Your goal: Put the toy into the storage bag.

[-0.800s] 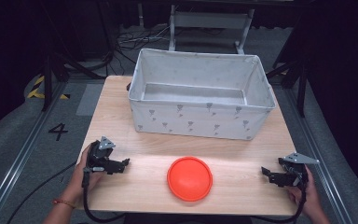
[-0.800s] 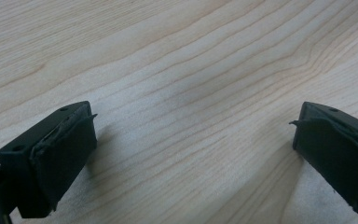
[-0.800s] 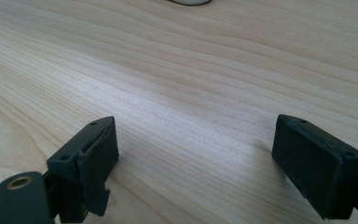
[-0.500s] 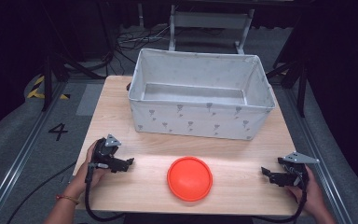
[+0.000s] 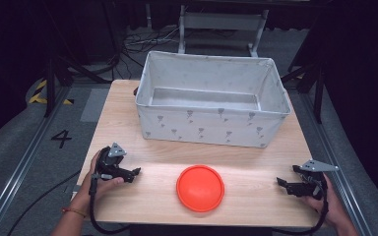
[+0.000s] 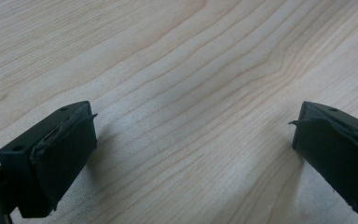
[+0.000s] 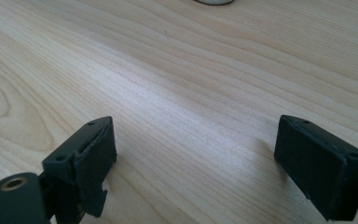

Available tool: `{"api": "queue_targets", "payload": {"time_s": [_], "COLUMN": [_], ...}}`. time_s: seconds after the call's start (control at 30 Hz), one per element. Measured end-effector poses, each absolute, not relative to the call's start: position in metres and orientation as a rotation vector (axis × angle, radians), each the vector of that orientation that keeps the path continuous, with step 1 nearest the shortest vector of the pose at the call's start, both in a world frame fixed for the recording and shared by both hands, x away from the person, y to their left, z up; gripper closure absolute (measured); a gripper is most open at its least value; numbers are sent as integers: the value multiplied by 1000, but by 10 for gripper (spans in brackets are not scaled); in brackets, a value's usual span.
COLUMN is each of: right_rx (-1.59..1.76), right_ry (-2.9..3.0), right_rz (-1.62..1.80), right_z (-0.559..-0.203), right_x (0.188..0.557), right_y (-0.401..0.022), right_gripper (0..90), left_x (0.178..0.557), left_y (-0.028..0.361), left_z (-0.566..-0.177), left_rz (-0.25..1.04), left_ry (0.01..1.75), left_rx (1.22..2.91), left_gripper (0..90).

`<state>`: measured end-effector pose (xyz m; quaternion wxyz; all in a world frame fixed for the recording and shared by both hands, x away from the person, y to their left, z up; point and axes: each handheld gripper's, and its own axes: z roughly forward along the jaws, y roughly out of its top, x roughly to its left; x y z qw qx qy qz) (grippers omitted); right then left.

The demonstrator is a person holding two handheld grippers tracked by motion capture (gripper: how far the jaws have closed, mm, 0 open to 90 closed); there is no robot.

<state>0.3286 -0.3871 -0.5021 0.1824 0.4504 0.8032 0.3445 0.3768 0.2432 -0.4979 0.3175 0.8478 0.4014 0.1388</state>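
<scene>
Orange disc [image 5: 200, 187] lies flat at bottom centre of the high view, on the wooden counter [image 5: 256, 162], with the fabric bin [image 5: 211, 101] just behind it towards the top. Left claw [image 5: 135, 172] sits low at lower left, jaws spread wide with nothing between them, nose pointed at the disc but clearly apart from it. Right claw [image 5: 280, 183] waits at lower right, also wide and empty; in the right gripper view there is bare wood between the jaws.

My read: the left one makes the pick. The disc is thin and flat, so come in low, slide one jaw under the raised rim and pinch the edge, not the top face. Keep the right claw ready to stop it skating away.
</scene>
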Motion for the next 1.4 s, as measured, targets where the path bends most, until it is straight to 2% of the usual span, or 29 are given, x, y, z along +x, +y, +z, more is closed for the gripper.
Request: {"api": "queue_targets", "payload": {"time_s": [0.07,0.17,0.23,0.27,0.3,0.5,0.63,0.9,1.2,1.23,1.4], "right_rx": [1264,1257,1242,1242,1212,1155,1086,928,774,754,716], "right_ry": [2273,2283,2285,2285,2274,2286,2322,2415,2583,2628,2702], "right_rz": [980,1021,1038,1038,1142,1147,1160,1179,1225,1226,1205], "right_z": [-501,-496,-490,-490,-480,-461,-448,-432,-440,-447,-463], "right_x": [328,328,328,328,327,329,333,345,355,361,367], "right_y": [-388,-388,-386,-386,-384,-369,-348,-297,-232,-215,-189], "right_gripper": [183,175,232,232,283,263,226,220,221,221,224], "left_x": [377,377,377,377,377,377,375,375,375,374,374], "left_y": [243,243,243,243,243,243,244,244,244,244,244], "left_z": [-498,-498,-498,-498,-498,-498,-498,-498,-498,-498,-498], "left_rz": [365,366,365,365,365,365,365,367,367,367,370], "left_ry": [1056,1055,1056,1056,1055,1055,1056,1054,1055,1059,1061], "left_rx": [2231,2232,2231,2231,2231,2232,2229,2231,2230,2229,2227], "left_gripper": [0,1,1,1,1,1,2,2,2,2,3]}}
